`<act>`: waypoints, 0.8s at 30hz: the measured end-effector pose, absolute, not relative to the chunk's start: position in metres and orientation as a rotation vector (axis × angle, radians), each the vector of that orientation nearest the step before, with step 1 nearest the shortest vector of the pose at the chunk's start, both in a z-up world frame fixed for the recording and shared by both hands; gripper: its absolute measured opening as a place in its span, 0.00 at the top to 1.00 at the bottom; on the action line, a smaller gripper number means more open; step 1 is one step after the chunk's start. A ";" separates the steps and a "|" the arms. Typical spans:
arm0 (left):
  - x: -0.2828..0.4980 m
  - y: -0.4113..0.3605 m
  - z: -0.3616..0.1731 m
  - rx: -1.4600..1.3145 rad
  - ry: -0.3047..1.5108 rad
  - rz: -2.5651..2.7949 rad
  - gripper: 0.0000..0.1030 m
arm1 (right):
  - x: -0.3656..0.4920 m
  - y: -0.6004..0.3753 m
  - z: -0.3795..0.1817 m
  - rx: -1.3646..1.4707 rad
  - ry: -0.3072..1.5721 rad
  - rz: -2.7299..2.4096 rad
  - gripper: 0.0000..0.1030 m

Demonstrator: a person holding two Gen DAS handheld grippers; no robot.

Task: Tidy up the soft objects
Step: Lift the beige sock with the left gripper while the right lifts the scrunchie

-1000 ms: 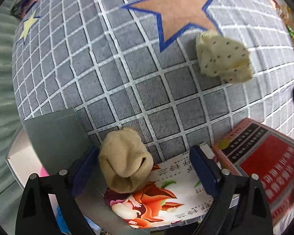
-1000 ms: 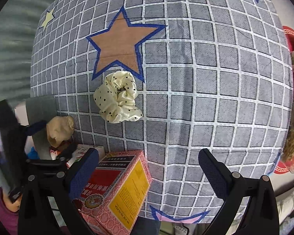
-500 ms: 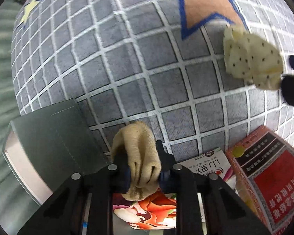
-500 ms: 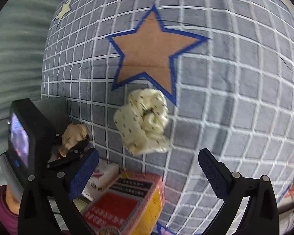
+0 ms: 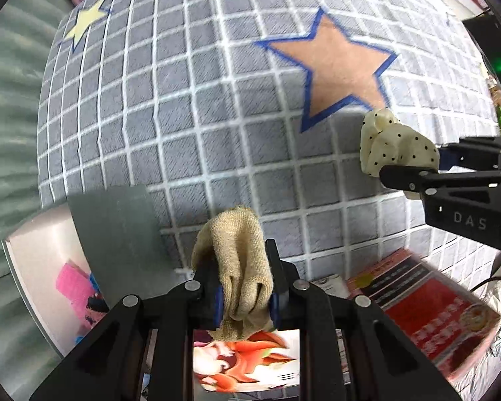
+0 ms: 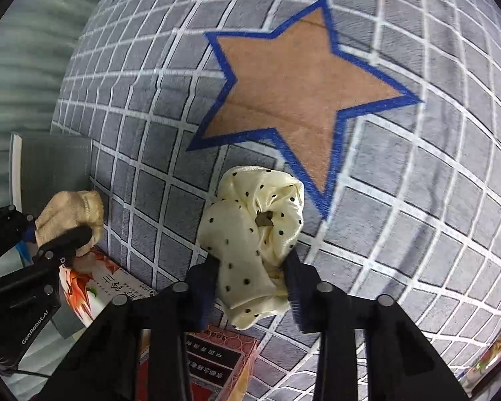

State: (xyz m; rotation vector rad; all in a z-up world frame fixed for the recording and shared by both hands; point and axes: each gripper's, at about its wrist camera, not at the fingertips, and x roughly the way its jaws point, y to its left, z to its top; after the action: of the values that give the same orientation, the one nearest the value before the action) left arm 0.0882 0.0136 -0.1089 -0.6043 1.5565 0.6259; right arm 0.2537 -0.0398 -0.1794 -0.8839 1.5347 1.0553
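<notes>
Left gripper (image 5: 245, 295), pointing down, pinches the tan sock (image 5: 238, 267) — long axis along its fingers. Right gripper (image 6: 252, 284) is closing on the dotted scrunchie (image 6: 254, 240) — bunched between its pads.

Both grippers are built from matte black plastic linkage arms dotted with round silver screws. Blue ribbed pads (image 5: 218, 304) are fitted inside the fingers. "DAS" is printed on the right gripper (image 5: 414, 167), and "GenRobot.AI" is lettered on the left gripper (image 6: 55, 234).
</notes>
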 end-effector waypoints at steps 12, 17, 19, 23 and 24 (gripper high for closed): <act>0.146 -0.023 -0.049 -0.464 1.413 0.525 0.78 | 0.300 -0.110 -0.113 -0.504 1.499 0.948 0.64; 0.164 -0.066 -0.023 -0.336 1.339 0.418 0.78 | 0.305 -0.153 -0.083 -0.469 1.422 0.870 0.64; 0.174 -0.083 -0.012 -0.293 1.315 0.373 0.78 | 0.304 -0.171 -0.073 -0.463 1.397 0.844 0.64; 0.185 -0.114 0.006 -0.240 1.276 0.285 0.78 | 0.304 -0.208 -0.062 -0.409 1.395 0.783 0.64; 0.187 -0.124 0.010 -0.226 1.268 0.258 0.78 | 0.303 -0.215 -0.061 -0.398 1.394 0.768 0.64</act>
State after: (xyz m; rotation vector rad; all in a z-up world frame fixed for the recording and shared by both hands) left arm 0.1871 -0.1237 0.0098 -0.2256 1.2676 0.2582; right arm 0.3027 -0.2149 -0.0610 -0.3983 1.3937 0.7683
